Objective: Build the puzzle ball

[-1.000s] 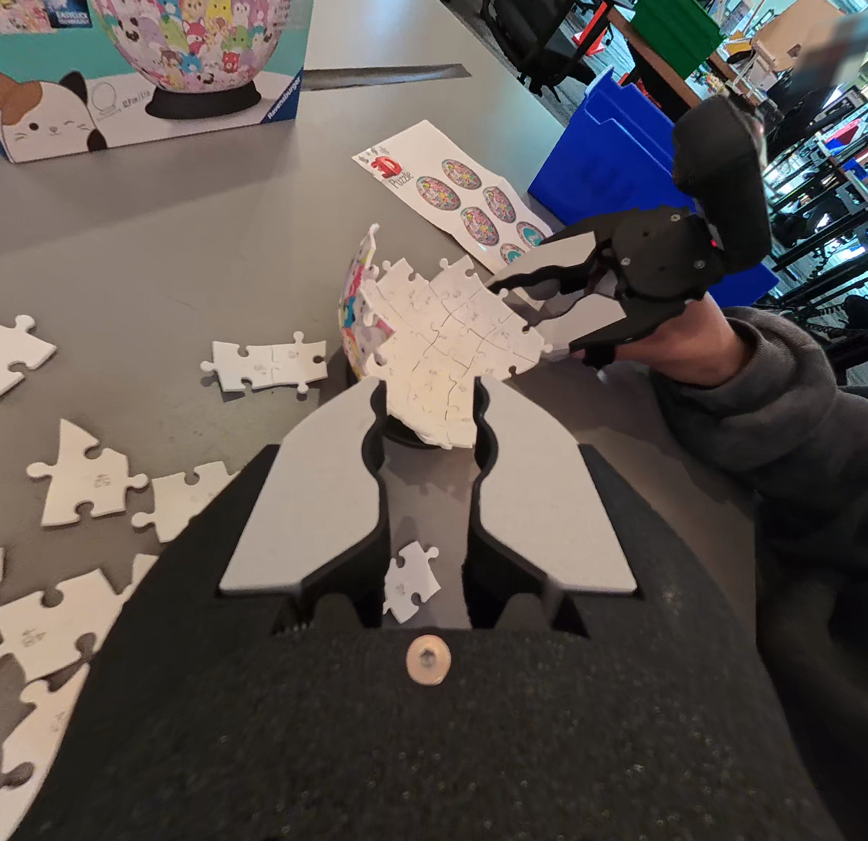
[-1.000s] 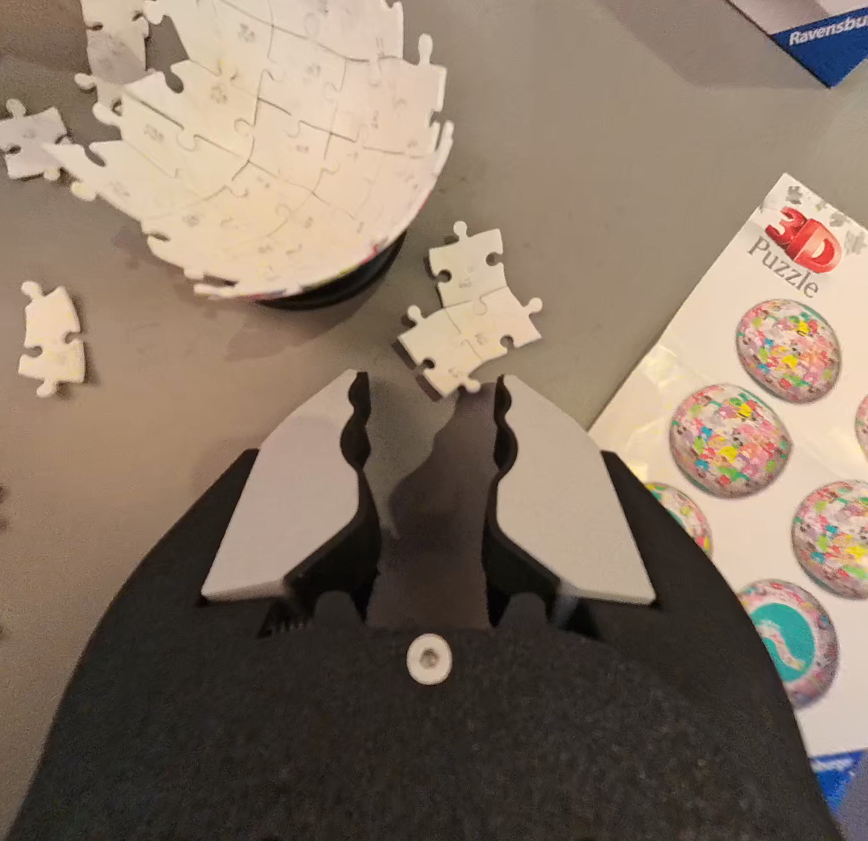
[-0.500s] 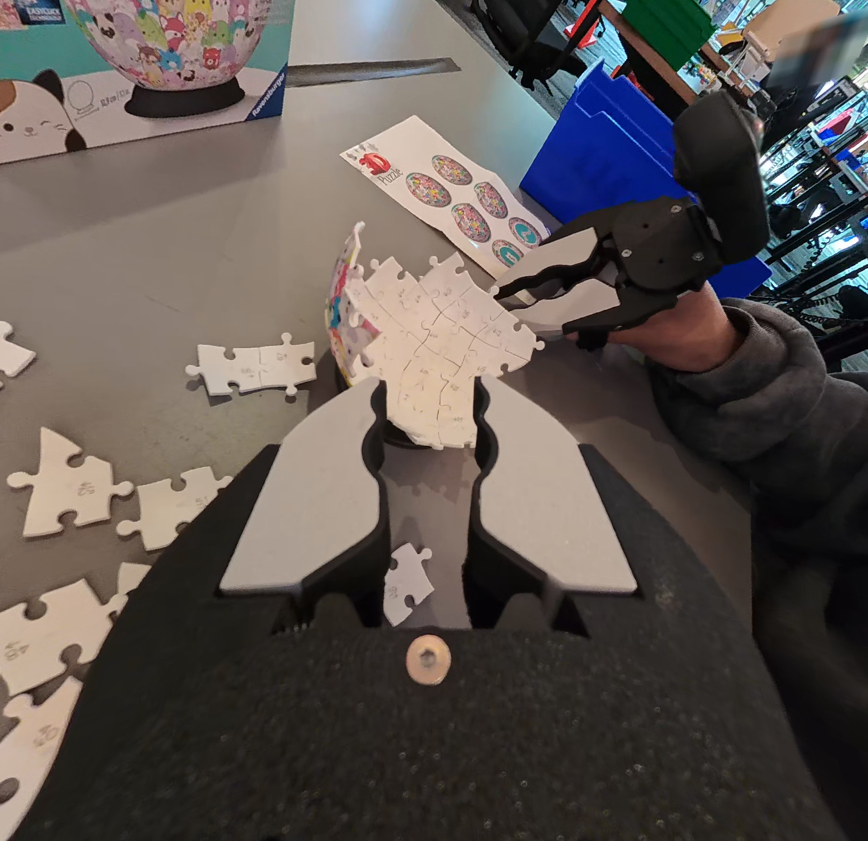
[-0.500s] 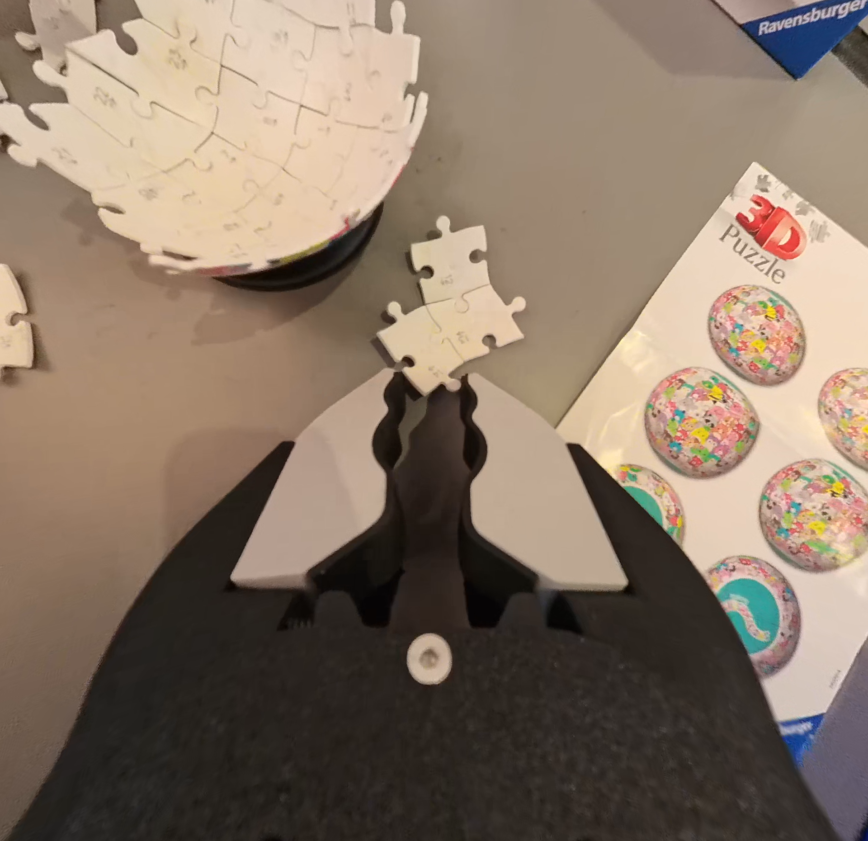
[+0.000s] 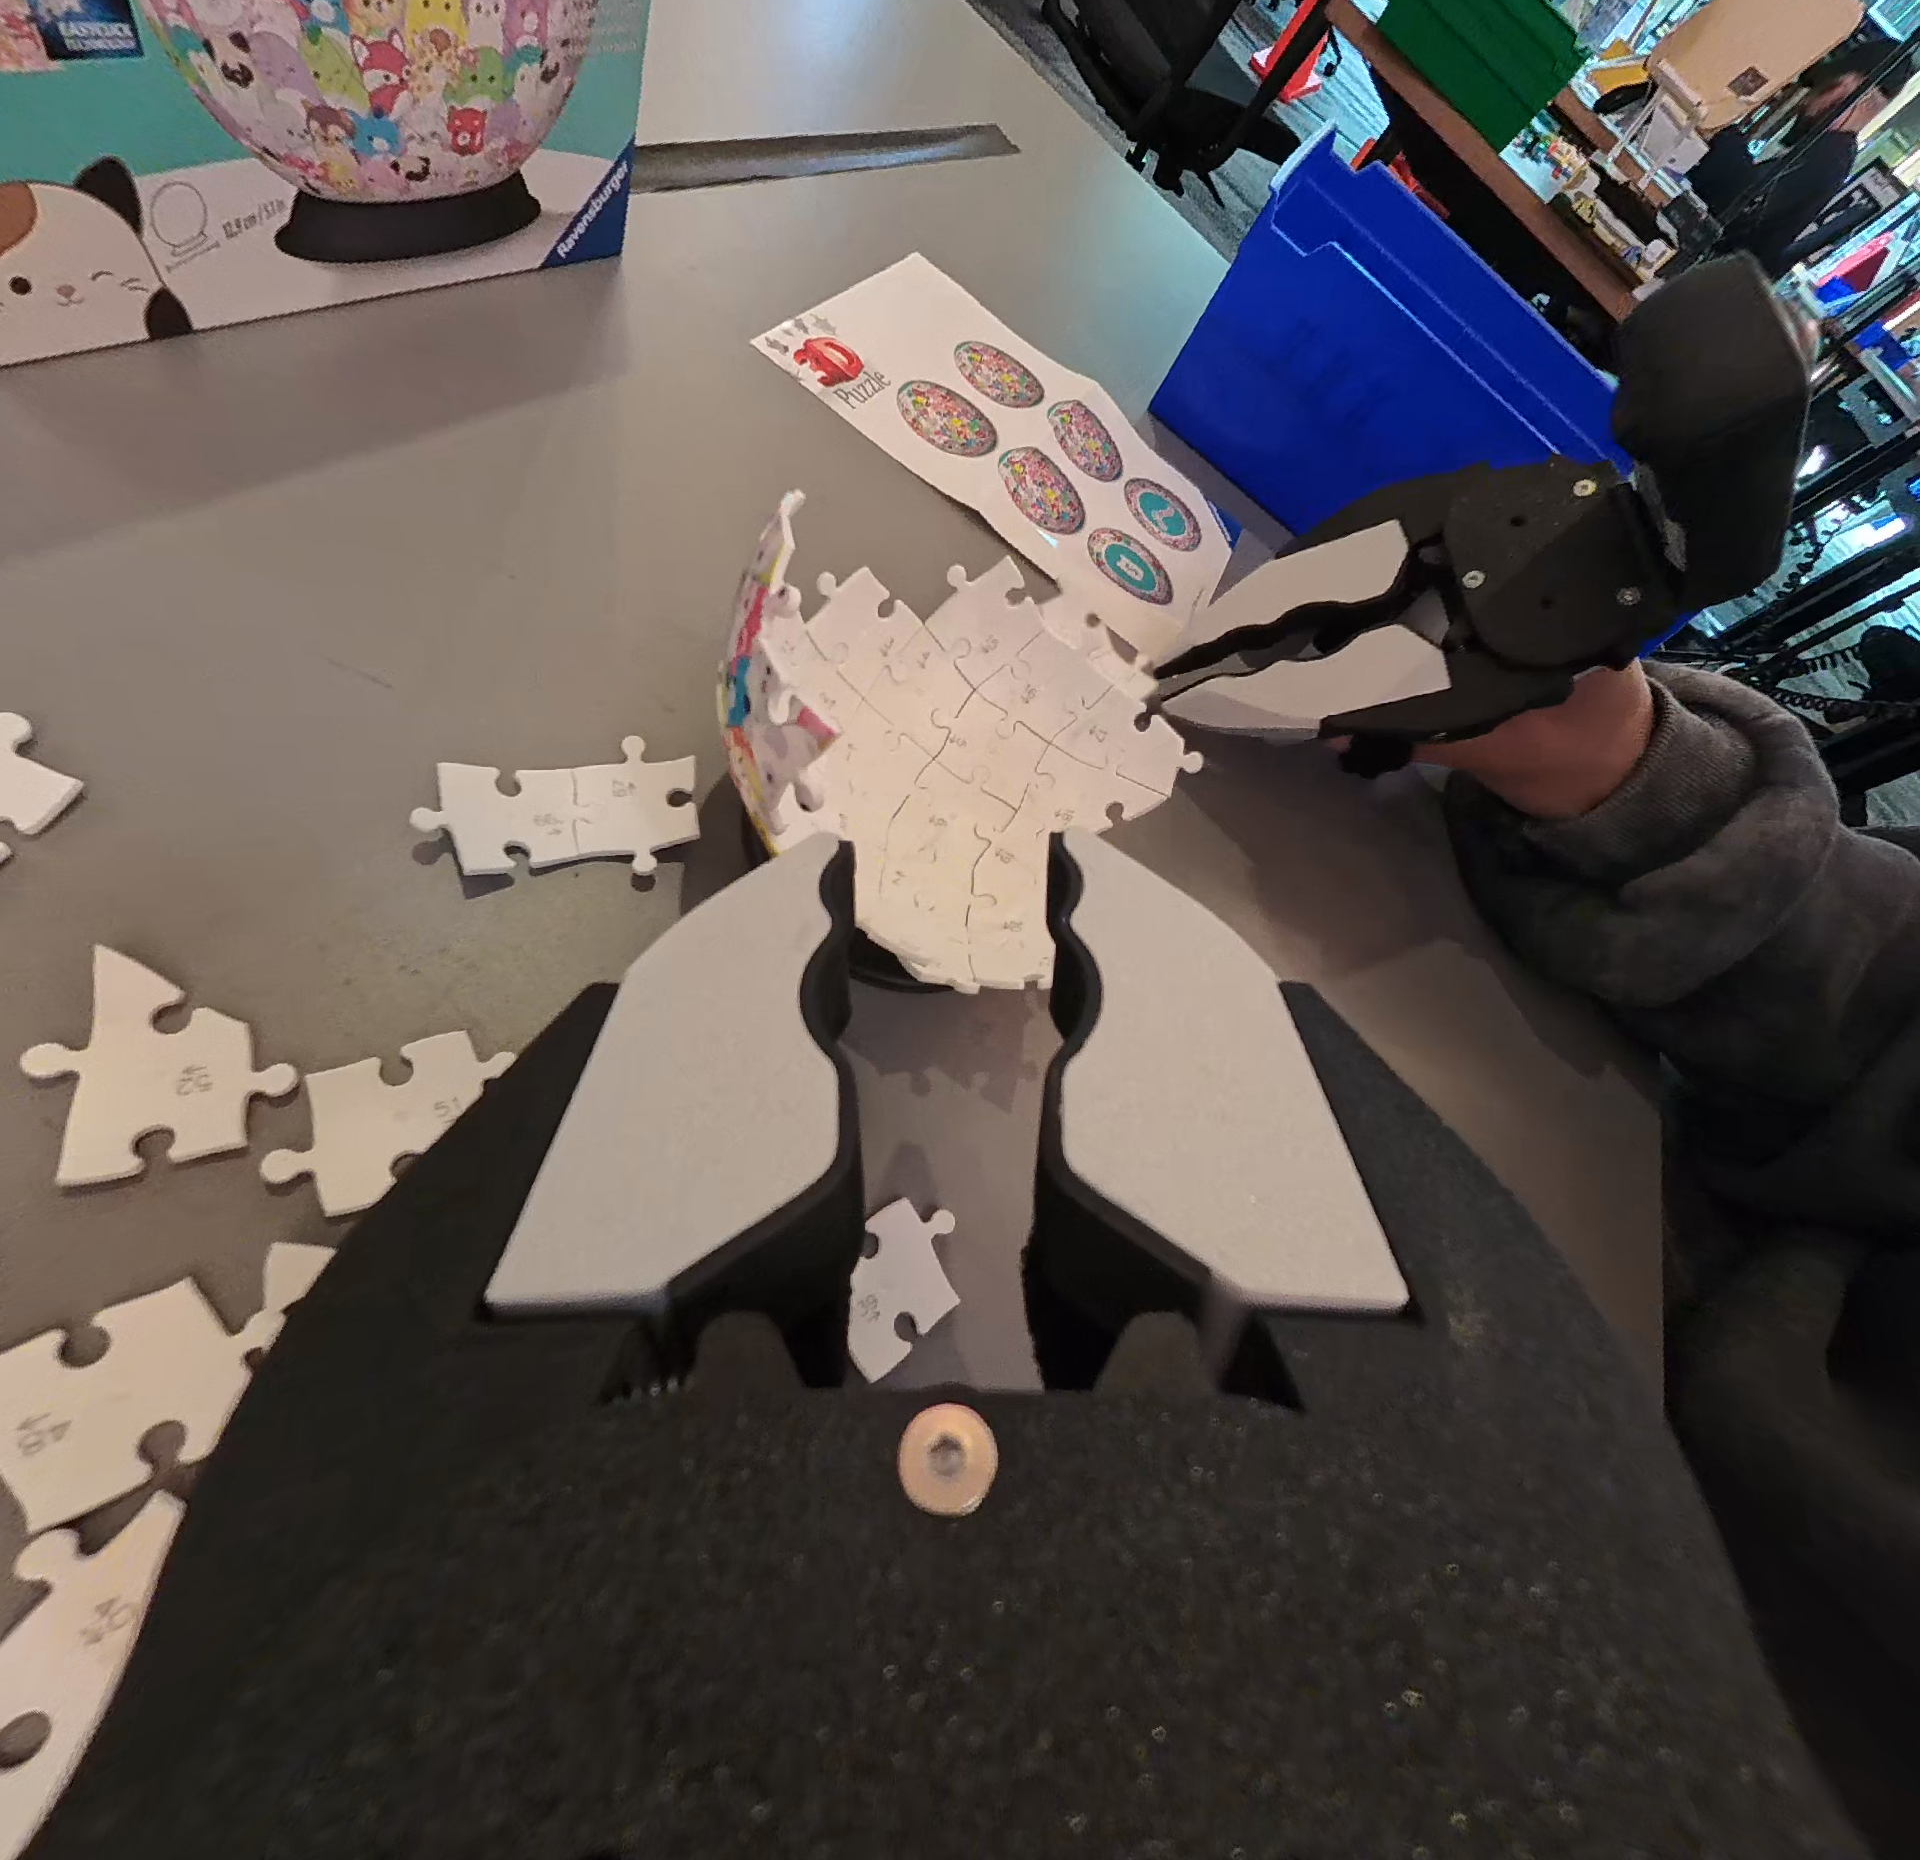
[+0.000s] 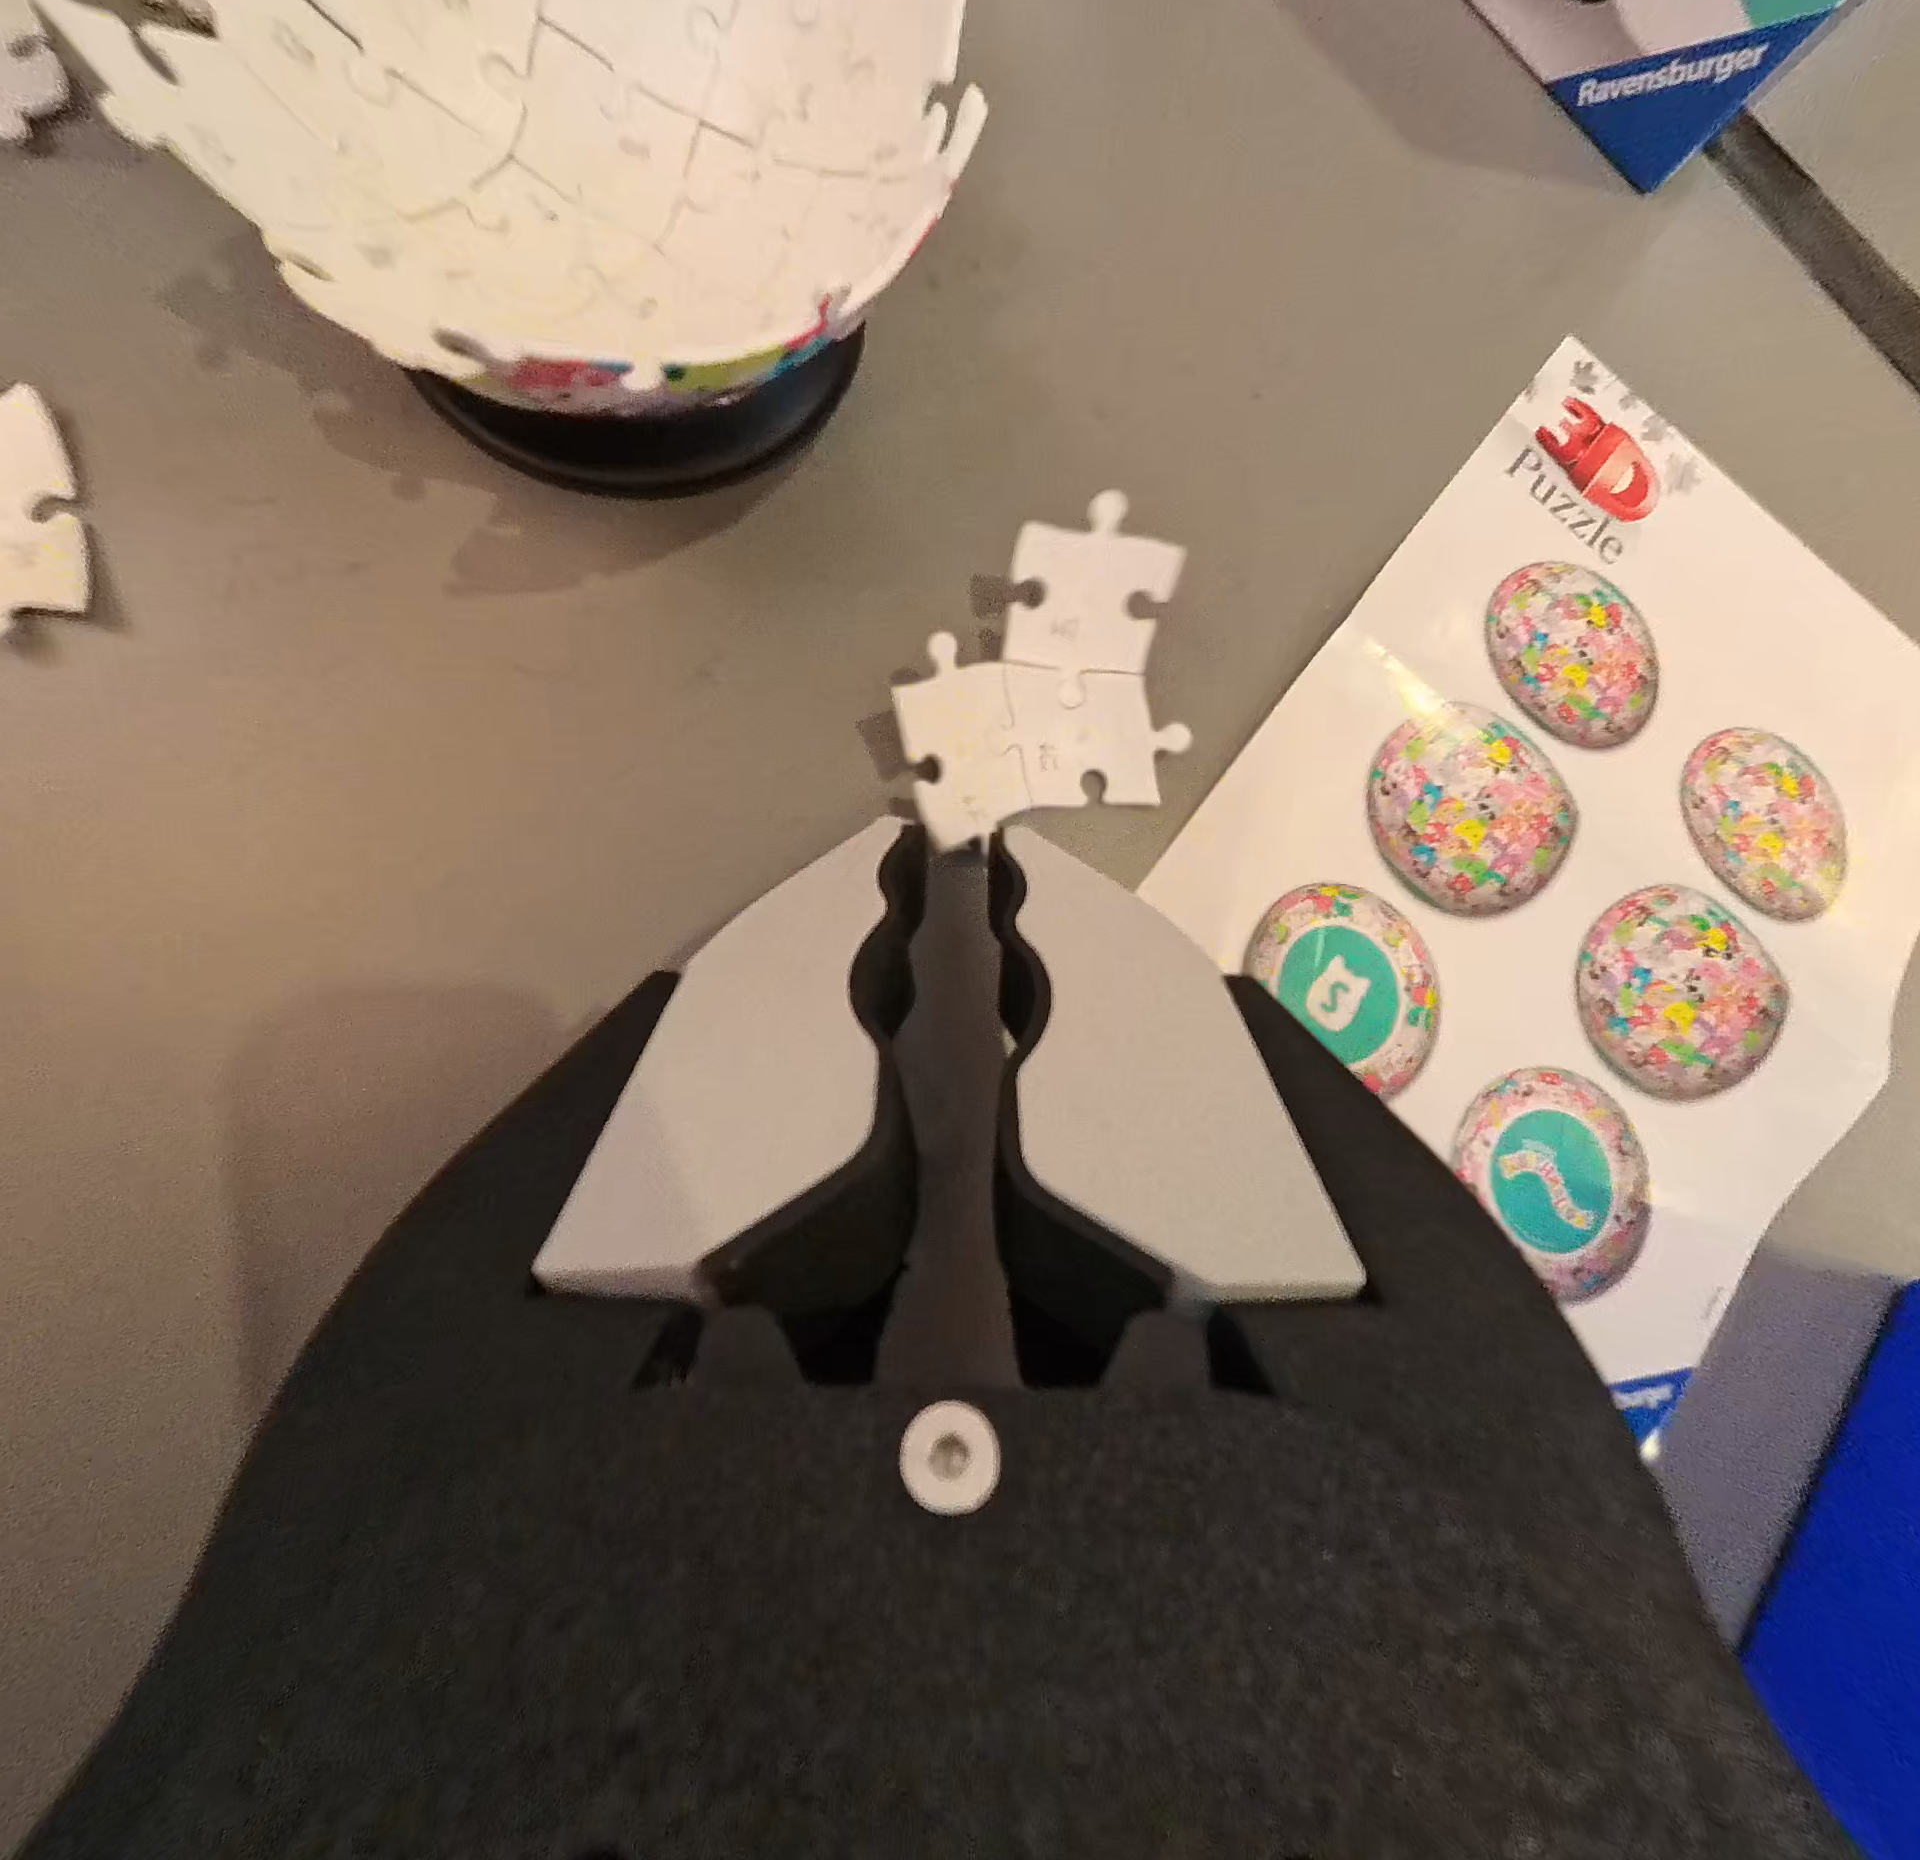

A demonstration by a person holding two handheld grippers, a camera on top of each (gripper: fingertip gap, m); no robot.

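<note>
My right gripper (image 6: 951, 842) pinches a joined three-piece cluster (image 6: 1044, 714); my left gripper (image 5: 951, 880) stands open around the half-built ball (image 5: 935, 740). Next I judge the cluster's tabs must be aligned with the ball's open rim.

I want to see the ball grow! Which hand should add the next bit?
Probably right: the right gripper has its jaws shut on the joined pieces, beside the half-built ball. The left gripper is open, holding nothing.

A grey table (image 5: 343, 522) fills the foreground, crossed near its far edge by a dark slot (image 5: 821, 153). Beyond its right edge a blue bin (image 5: 1351, 387) is seen, then dark office chairs (image 5: 1153, 34), a desk bearing green crates (image 5: 1475, 34), and brightly lit, cluttered shelving (image 5: 1860, 283) farther back
</note>
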